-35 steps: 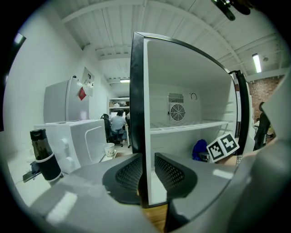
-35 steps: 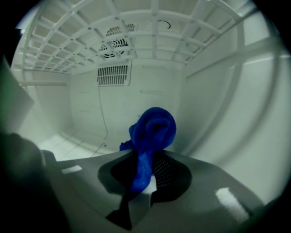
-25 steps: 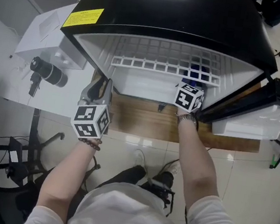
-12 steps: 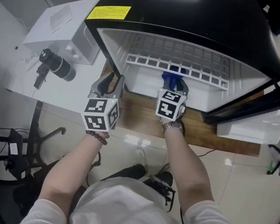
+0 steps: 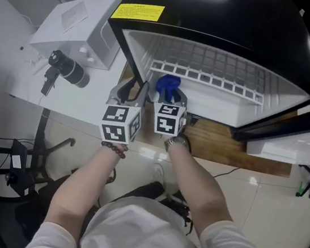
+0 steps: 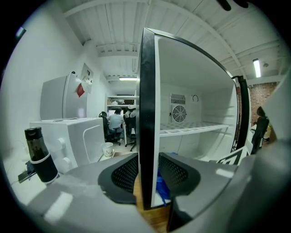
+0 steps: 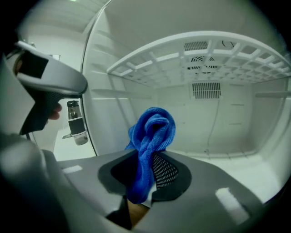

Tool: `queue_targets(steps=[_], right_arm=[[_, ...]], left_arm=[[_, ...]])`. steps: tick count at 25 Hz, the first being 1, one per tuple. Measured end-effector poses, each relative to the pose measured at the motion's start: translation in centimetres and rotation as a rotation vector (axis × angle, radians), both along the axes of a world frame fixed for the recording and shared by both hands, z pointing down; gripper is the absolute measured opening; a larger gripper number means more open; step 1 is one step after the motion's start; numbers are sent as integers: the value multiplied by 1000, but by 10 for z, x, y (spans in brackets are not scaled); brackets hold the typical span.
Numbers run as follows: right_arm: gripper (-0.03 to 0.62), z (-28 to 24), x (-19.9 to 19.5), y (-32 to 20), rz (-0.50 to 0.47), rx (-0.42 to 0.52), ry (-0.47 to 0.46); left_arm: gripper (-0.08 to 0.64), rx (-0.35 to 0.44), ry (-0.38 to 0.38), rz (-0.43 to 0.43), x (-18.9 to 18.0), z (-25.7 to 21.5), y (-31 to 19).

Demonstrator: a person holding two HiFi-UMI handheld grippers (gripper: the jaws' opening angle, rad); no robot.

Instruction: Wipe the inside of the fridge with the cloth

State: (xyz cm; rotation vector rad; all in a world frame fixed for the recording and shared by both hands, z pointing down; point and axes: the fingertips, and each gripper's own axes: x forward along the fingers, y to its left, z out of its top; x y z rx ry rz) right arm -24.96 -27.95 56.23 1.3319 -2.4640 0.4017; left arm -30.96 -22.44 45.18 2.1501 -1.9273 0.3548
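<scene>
Head view: above the person, facing steeply down on the fridge (image 5: pixel 227 16) top and open compartment, upper frame. Left gripper view: close at the fridge's side-wall edge, roughly level; right gripper view: in the fridge mouth, facing its back wall. All three share wire shelf (image 5: pixel 209 62), cloth (image 5: pixel 167 87), black bottle (image 5: pixel 68 69).

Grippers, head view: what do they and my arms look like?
The left gripper and right gripper are grey shells with black mesh pads, each with a white cube of black square markers. Bracelet on left wrist, watch on right, short pale sleeves.
</scene>
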Motion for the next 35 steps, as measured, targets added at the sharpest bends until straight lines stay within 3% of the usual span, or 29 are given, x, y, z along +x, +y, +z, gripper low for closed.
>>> queue_targets(steps=[6,13,35], right_arm=[[80,30,-16,1,-20,-45,38],[80,39,-10,-1,-6,-30,85],[80,42,99,-14,164,-33,125]], left_arm=[[140,6,-12,22,2,-1,-2],[156,10,-9,18,4,0,-4],[164,13,27,-29,3,0,-4]])
